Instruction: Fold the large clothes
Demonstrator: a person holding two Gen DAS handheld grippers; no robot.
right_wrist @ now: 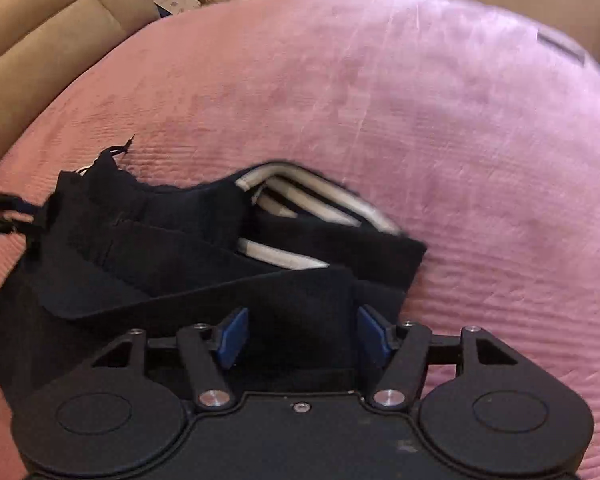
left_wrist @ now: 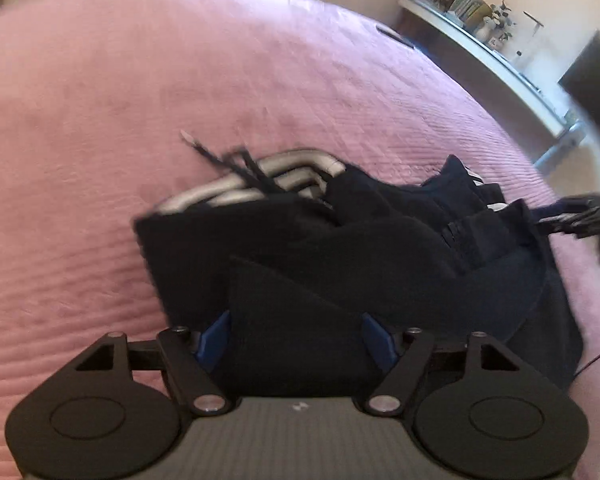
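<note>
Soft floppy black garment with white stripes (left_wrist: 340, 240) bunched on pink quilted bedspread (left_wrist: 100, 120). Left gripper (left_wrist: 296, 340), right gripper (right_wrist: 302, 334) both released. Grab hem corners, 6 o'clock edge.

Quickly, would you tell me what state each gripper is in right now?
Left gripper: open, garment between the jaws, not pinched.
Right gripper: open, over the garment.

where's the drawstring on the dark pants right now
In the left wrist view the drawstring trails off the far left end of the folded dark pants onto the pink bedspread, crossing the white stripes.
</note>
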